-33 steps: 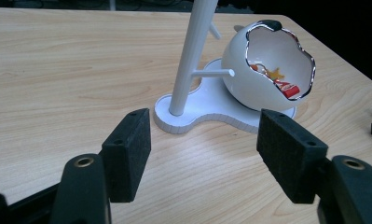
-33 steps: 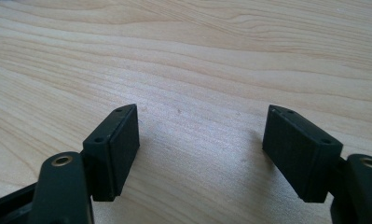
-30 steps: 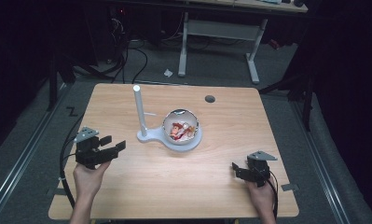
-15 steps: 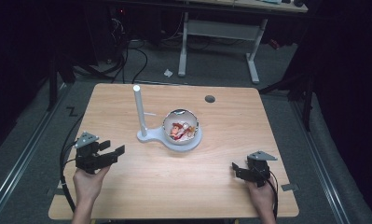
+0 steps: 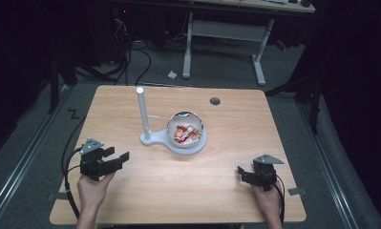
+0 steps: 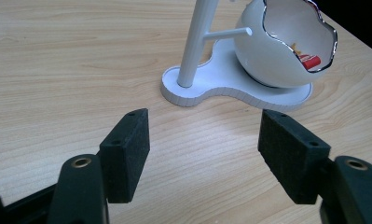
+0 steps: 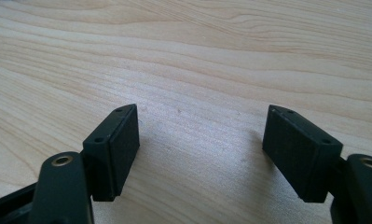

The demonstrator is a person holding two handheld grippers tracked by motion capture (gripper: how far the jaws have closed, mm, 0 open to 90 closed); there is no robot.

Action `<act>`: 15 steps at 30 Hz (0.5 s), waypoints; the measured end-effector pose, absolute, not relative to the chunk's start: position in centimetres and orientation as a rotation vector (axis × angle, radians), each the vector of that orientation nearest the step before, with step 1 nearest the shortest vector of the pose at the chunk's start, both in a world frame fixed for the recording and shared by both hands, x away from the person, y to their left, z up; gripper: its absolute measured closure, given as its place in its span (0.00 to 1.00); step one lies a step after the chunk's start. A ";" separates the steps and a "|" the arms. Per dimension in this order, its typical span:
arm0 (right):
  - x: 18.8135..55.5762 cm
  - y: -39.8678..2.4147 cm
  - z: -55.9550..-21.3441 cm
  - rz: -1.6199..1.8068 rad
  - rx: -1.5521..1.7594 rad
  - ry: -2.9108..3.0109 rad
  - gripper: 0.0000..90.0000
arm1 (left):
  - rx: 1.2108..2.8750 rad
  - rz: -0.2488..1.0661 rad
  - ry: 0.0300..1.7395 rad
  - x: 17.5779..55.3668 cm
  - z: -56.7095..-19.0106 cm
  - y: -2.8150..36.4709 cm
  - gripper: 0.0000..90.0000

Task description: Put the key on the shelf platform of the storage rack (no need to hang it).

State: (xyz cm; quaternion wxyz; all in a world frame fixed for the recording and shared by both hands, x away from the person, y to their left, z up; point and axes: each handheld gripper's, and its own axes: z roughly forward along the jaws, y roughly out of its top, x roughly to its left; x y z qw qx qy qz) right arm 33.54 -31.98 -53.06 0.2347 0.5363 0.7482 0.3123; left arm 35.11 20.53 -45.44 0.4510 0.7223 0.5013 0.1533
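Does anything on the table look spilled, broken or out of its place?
Nothing stands out. The white egg-shaped bowl with a jagged silver rim sits upright on its white stand with a post; the small red and white items stay inside it. The wooden table shows no spill.

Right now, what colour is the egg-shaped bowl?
White, with a shiny silver rim; the bowl shows best in the left gripper view.

A white, egg-shaped ceramic bowl with a jagged, silver-edged rim (image 5: 185, 130) sits upright on a flat white stand (image 5: 197, 143) near the middle of the wooden table. Small red and pale trinkets (image 5: 182, 133) lie inside it. A slim white post with a short side peg (image 5: 142, 112) rises upright from the stand's narrower end, just beside the bowl.
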 end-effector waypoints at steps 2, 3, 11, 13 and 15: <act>33.5 -32.0 -53.1 0.857 1.472 2.053 0.31 | 1.781 0.378 1.241 35.1 -45.6 20.5 0.38; 33.5 -32.0 -53.1 0.857 1.472 2.053 0.31 | 1.780 0.375 1.242 35.1 -45.7 20.5 0.38; 33.5 -32.0 -53.1 0.857 1.472 2.053 0.31 | 1.788 0.362 1.248 35.1 -46.4 20.3 0.38; 33.5 -32.0 -53.1 0.857 1.472 2.053 0.31 | 1.791 0.355 1.248 35.1 -46.6 20.3 0.38; 33.5 -32.0 -53.1 0.857 1.472 2.053 0.31 | 1.790 0.353 1.248 35.0 -46.8 20.2 0.38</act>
